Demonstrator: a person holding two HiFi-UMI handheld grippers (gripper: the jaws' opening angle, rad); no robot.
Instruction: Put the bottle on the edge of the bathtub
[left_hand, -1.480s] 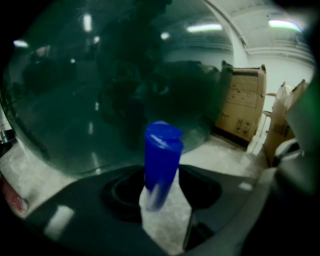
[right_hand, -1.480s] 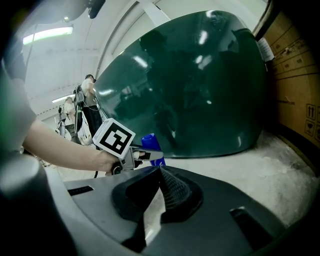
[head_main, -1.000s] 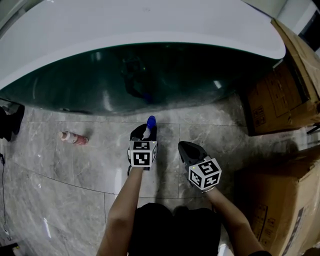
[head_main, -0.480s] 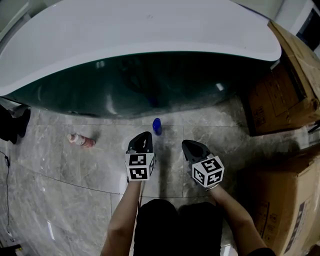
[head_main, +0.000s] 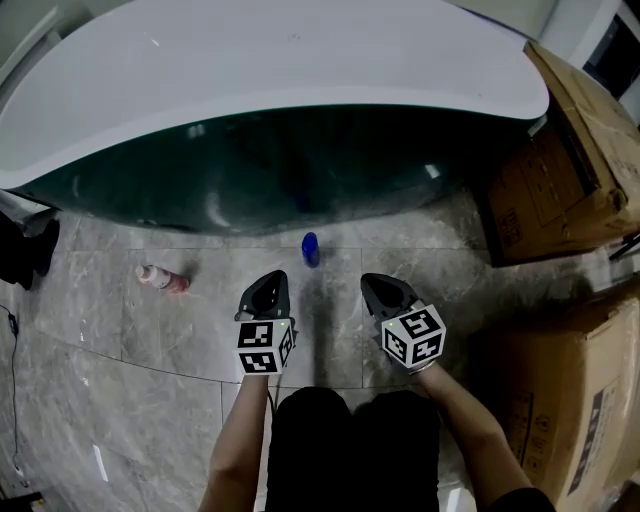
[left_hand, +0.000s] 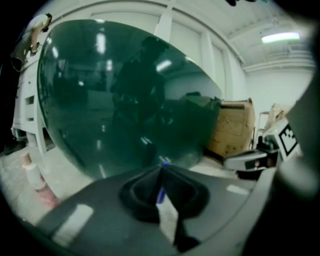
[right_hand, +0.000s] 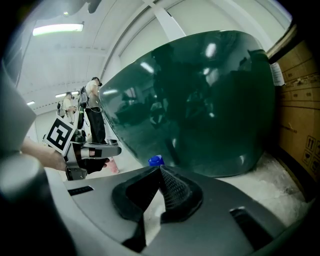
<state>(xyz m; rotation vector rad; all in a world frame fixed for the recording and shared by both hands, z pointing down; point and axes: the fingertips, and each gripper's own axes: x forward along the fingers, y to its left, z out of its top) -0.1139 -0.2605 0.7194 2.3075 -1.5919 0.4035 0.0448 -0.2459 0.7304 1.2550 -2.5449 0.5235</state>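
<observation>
The right gripper hides the bottle below its cap.

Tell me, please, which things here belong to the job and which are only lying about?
For the job: blue bottle, standing on the floor; bathtub.

Lying about: pink bottle, on its side and probably not needed; cardboard boxes.

Nothing here can be read as a word or number. The boxes carry dark printed marks, too small and blurred to make out. In the right gripper view a white sticker shows where the tub meets a box; its print is illegible too. The left cube and right cube bear only black-and-white square patterns.
</observation>
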